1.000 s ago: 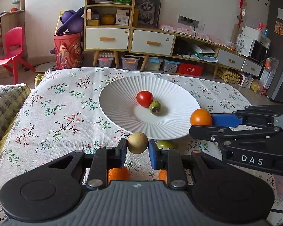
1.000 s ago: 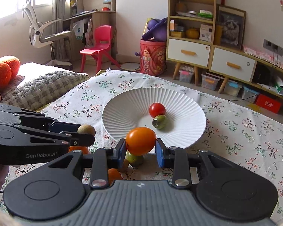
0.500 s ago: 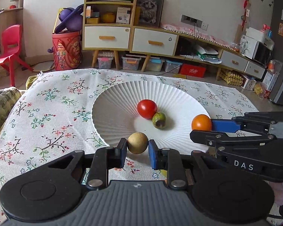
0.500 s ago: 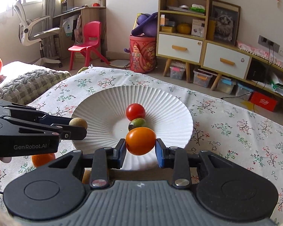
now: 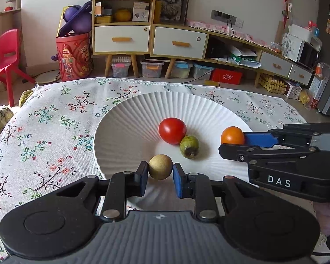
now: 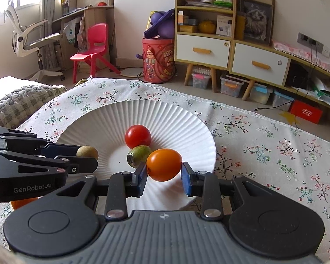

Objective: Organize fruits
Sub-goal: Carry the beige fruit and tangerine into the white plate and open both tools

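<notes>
A white ribbed plate (image 5: 129, 118) (image 6: 94, 121) lies on the flowered cloth. A red tomato (image 5: 172, 130) (image 6: 138, 136) and a small green fruit (image 5: 189, 146) (image 6: 137, 154) lie in its middle. My left gripper (image 5: 160, 174) is shut on a tan round fruit (image 5: 160, 167), held over the plate's near edge; it also shows in the right wrist view (image 6: 87, 153). My right gripper (image 6: 164, 173) is shut on an orange tomato (image 6: 164, 164), held over the plate's right side; it also shows in the left wrist view (image 5: 232, 135).
Another orange fruit (image 6: 22, 203) lies on the cloth (image 5: 44, 132) under the left gripper. A knitted cushion (image 6: 17, 103) lies at the left. A red chair (image 6: 94, 48), a red bin (image 6: 158, 59) and cabinets (image 5: 147, 37) stand beyond the table's far edge.
Both grippers have moved forward over the plate with their fruits still held. The loose fruits on the cloth near the plate's front have dropped out of the left wrist view.
</notes>
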Demonstrator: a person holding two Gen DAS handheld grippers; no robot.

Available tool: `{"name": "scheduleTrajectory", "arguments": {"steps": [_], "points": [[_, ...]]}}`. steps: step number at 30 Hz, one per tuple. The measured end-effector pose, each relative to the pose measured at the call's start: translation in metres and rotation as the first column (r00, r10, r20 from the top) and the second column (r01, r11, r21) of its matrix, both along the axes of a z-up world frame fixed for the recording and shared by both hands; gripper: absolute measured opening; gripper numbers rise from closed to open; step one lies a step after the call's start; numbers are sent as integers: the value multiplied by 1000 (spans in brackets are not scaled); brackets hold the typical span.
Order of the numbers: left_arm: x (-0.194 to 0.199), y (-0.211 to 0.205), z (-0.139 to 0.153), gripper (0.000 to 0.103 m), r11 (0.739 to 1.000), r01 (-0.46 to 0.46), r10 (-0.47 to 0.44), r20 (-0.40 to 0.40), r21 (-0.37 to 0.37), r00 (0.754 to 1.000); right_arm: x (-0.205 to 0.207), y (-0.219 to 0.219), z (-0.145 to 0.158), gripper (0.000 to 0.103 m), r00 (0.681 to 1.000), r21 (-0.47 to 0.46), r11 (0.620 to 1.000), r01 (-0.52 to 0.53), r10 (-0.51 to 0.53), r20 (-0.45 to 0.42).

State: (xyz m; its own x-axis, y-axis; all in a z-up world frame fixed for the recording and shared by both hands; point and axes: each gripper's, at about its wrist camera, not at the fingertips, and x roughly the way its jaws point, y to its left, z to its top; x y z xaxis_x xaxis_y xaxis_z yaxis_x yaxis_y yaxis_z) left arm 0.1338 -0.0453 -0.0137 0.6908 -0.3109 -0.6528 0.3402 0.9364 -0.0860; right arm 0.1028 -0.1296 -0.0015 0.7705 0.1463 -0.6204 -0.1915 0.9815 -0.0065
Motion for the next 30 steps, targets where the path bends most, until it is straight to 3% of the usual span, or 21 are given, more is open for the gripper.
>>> {"name": "scheduleTrajectory", "arguments": {"steps": [25,30], "points": [[20,-14,-4,11,1000,-7,7,-13,-26,1000,11,-2,-2,31,999,8,999,-51,51,-5],[16,-10,0,16,1000,-13,13,-4,-18,1000,6,-3,1,41,999,2,999,-49,49,3]]}}
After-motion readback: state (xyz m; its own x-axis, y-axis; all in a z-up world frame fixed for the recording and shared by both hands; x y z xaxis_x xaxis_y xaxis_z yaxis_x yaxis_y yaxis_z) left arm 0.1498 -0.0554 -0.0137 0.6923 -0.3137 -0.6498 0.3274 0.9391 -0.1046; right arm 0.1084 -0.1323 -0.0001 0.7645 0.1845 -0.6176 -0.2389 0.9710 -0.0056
